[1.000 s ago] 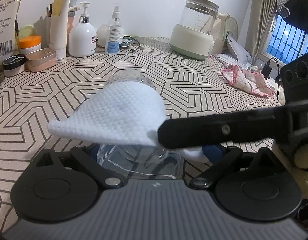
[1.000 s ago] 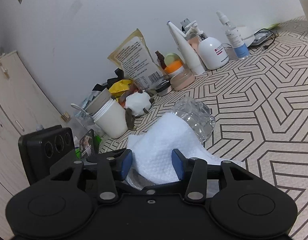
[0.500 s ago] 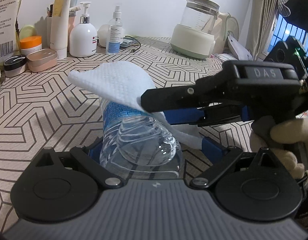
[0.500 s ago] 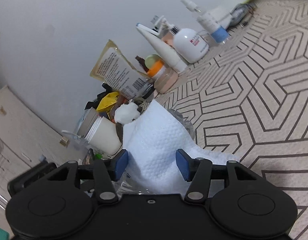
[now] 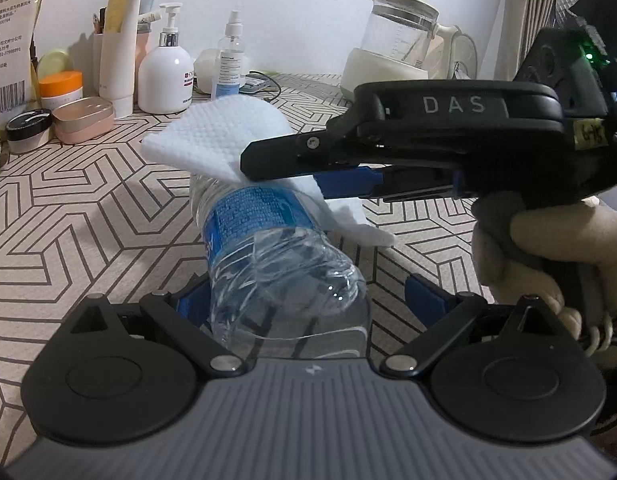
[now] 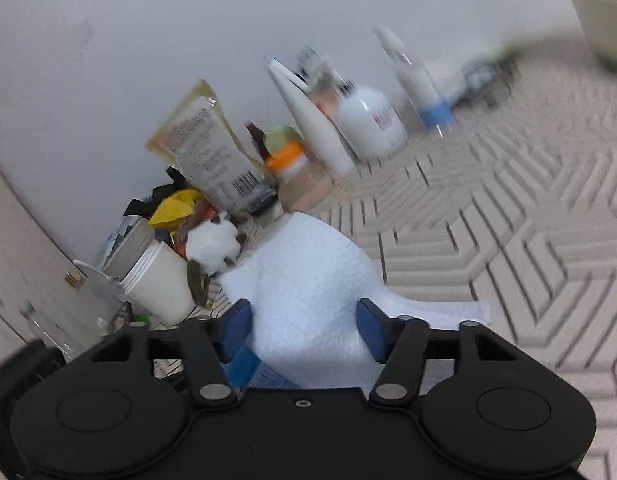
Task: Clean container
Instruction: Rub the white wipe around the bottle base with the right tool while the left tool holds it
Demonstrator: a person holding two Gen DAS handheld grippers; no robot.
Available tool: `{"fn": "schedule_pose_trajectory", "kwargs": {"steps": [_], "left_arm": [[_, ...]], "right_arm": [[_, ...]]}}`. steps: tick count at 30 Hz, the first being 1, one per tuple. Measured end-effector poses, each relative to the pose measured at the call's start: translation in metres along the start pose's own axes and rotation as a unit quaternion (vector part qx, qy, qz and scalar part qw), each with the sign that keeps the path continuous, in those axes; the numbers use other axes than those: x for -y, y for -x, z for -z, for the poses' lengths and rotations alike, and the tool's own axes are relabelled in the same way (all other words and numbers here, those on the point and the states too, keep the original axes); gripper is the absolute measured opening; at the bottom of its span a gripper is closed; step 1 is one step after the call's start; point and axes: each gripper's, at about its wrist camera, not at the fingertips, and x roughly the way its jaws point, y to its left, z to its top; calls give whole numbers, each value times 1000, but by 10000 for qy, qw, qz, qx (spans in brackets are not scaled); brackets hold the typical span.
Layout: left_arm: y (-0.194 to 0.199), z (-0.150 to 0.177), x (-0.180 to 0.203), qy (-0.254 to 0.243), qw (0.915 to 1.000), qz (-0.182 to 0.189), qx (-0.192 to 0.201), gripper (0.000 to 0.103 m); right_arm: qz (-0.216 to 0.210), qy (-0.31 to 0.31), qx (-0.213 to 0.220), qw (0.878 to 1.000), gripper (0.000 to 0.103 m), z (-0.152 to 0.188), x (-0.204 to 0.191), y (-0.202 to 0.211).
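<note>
In the left wrist view, the clear plastic bottle (image 5: 284, 276) lies with its base end held between the jaws of the left gripper (image 5: 304, 296), which are closed on its lower body; its long axis runs straight away from the camera and tilts slightly up, above the patterned counter (image 5: 68, 216), with the blue label band just past the jaws. The right gripper (image 5: 308, 168) comes in crosswise from the right, its fingers nearly at right angles to the bottle's axis, and it pinches a white cloth (image 5: 220, 140) that drapes over the far, upper end of the bottle, hiding the neck. So the wiping travel should probably run along the bottle's length, toward or away from the left jaws, with the right hand the one that moves. The right wrist view is blurred, but it shows the cloth (image 6: 312, 292) bulging between the right gripper (image 6: 304, 328) fingers, its jaws partly closed around the cloth-covered bottle, whose blue label (image 6: 252, 372) shows just below; whether they squeeze the bottle itself or only the cloth I cannot tell.
</note>
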Motion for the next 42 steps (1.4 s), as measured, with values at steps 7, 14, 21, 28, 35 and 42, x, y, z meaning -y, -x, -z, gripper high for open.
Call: {"fn": "schedule_pose_trajectory", "kwargs": {"steps": [7,14,21,28,35,42], "left_arm": [[0,1,0,-6,10000,-44,4,99],[1,2,-3,19,10000,-26,17,99],[1,3,-3,2,10000,-37,10,99],[2,4,-3,8,10000,-45,7,99],[2,2,-6,-16,10000,5,-7,99],[3,3,-5,-32,10000,-11,-10,99]], "right_arm": [[36,345,-272,9990,64,10,-20,8],[-97,585,-431,9973,65,24,-35,22],[-210,564,-511,9969,67,27,-33,22],[-149,631,-254,9976,71,22,-28,12],[-13,588,-310,9978,72,1,-14,-5],[29,627,-514,9967,72,-18,-9,-19]]}}
